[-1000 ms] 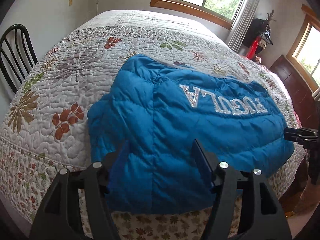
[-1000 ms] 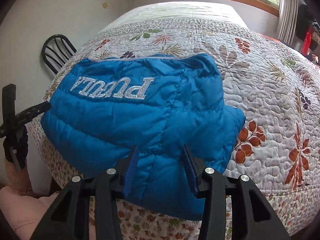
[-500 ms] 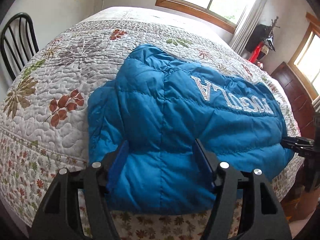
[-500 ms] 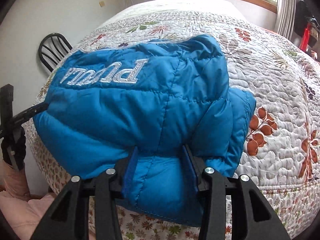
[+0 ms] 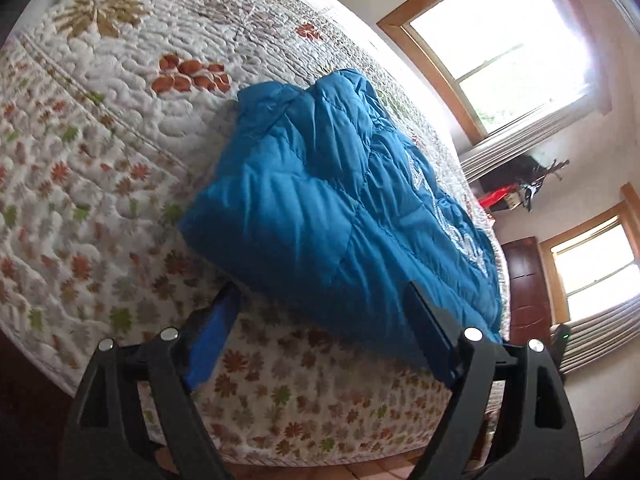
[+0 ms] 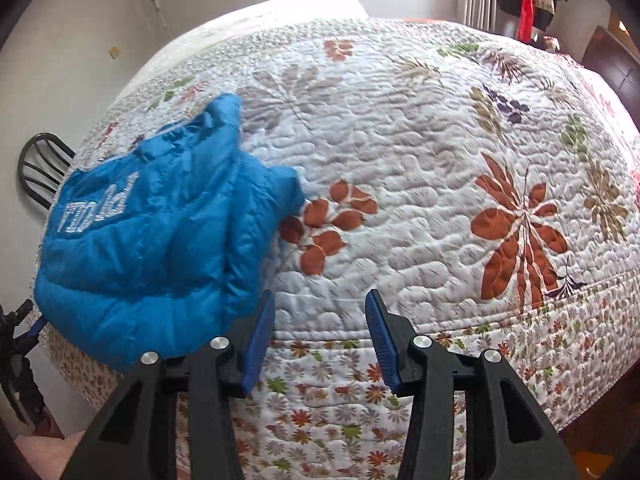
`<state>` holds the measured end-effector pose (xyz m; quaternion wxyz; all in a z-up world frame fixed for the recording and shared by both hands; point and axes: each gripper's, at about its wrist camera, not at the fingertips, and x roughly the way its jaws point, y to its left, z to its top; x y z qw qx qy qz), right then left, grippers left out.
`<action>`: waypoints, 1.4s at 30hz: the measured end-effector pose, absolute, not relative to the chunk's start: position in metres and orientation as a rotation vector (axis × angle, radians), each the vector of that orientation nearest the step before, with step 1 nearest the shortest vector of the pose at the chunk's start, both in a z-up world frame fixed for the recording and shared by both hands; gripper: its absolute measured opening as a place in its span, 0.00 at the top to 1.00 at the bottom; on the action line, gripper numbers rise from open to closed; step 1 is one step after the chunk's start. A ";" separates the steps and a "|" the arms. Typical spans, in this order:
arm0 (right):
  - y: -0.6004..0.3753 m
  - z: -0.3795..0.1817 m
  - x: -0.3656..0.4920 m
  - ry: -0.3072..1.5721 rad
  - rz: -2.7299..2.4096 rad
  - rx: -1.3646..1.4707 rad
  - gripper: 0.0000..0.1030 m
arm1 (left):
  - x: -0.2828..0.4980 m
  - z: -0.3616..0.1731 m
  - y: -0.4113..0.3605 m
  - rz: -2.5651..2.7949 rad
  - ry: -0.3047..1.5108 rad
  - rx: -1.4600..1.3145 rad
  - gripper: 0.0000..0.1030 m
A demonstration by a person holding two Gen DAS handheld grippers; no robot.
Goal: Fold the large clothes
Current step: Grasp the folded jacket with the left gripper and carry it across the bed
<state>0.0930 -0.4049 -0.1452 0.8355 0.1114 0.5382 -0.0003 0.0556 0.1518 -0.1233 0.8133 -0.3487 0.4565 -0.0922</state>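
A blue puffer jacket (image 5: 320, 200) with silver lettering lies folded at the near edge of the bed, its lower edge hanging over the side. My left gripper (image 5: 320, 286) straddles that hanging edge with its jaws opening; the blue pads stand apart from the fabric on the left side. In the right wrist view the jacket (image 6: 160, 240) sits to the left. My right gripper (image 6: 321, 294) is open over bare quilt beside it, with nothing between its fingers. The left gripper (image 6: 16, 320) shows at that view's left border.
A white floral quilt (image 6: 400, 140) covers the whole bed. A black chair (image 6: 40, 168) stands at the bed's far left side. A dark wooden door (image 5: 524, 280) and windows are beyond the bed. Tiled floor lies below the bed's edge.
The left gripper rolled, dropped lower and widened its jaws around the jacket's edge. The right gripper slid to the right off the jacket, which is no longer between its fingers.
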 end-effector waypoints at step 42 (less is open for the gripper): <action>-0.439 -0.173 0.083 1.125 0.003 0.278 0.42 | 0.090 -0.049 0.104 -0.135 0.643 -0.652 0.77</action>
